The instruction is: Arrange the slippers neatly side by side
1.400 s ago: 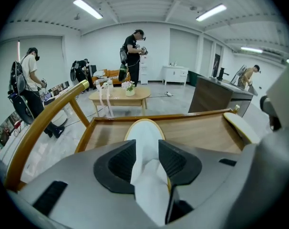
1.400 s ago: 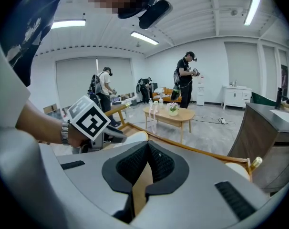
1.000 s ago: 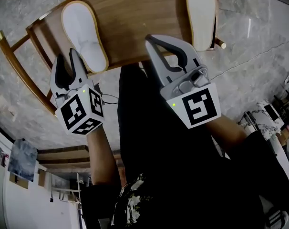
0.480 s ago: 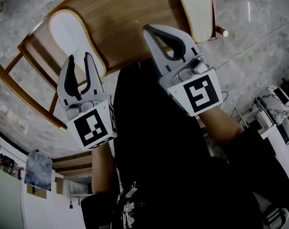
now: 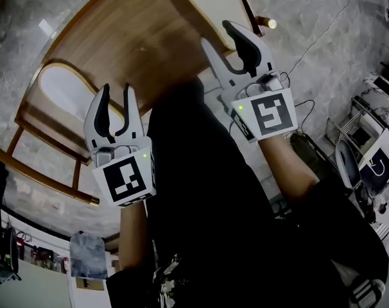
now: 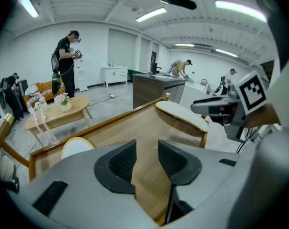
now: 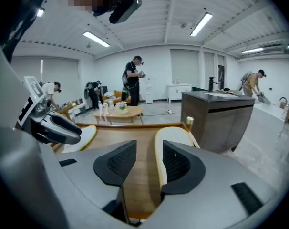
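Two white slippers with tan rims lie far apart on a wooden table [image 5: 137,37]. The left slipper [image 5: 66,92] [image 6: 77,147] is near the table's left end. The right slipper [image 5: 204,5] [image 6: 180,114] [image 7: 170,135] lies at the right end. My left gripper [image 5: 116,98] [image 6: 145,151] hovers at the near edge beside the left slipper, open by a narrow gap with only table showing through it. My right gripper [image 5: 223,40] [image 7: 148,159] is held just short of the right slipper. Its jaws have just been opening and nothing is between them.
The table has a raised wooden rim and brass-tipped legs [image 5: 266,22]. A marble floor surrounds it, with a cable [image 5: 310,43] at the right. Farther off are a small coffee table [image 7: 120,112], a dark counter [image 7: 216,116] and several people.
My right gripper's jaws have gone from shut to open. Both grippers have shifted along the table's near edge, and the left one has dropped lower in the picture, off the left slipper.
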`<state>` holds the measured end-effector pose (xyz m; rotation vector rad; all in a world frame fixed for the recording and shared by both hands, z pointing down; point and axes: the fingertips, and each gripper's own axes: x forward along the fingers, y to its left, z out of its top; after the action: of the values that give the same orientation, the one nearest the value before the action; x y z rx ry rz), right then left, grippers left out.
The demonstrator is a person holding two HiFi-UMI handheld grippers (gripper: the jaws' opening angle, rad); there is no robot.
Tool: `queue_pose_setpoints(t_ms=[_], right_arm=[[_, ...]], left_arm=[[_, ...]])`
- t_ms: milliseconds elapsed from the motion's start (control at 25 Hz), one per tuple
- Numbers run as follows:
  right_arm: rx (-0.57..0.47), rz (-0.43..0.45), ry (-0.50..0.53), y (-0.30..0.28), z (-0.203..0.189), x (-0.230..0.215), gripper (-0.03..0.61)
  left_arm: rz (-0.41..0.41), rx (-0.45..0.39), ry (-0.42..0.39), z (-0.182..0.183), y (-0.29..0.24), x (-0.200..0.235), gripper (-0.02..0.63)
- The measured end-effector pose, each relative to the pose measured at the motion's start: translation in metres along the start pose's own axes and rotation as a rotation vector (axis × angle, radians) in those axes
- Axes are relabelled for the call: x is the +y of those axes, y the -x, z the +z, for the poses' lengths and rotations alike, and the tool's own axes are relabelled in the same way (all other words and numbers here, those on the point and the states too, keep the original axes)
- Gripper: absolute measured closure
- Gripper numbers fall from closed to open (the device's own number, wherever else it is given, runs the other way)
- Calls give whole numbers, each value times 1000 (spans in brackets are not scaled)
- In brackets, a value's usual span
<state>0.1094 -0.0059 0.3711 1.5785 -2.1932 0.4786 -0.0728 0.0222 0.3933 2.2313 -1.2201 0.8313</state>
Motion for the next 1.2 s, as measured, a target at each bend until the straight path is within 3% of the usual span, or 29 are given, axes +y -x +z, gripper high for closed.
queue_pose_setpoints(t_ms=[400,960,1200], right_arm=[[121,-226,-64,31,-47,-71,431],[186,-234,-166,34,-71,-94,437],[195,-228,-260,28,-84,-99,443]], left_arm=[[-149,41,-44,7,-21,-35,486],[-238,94,-29,13,-55,-61,486],[-240,103,-16,10,-59,-65,488]])
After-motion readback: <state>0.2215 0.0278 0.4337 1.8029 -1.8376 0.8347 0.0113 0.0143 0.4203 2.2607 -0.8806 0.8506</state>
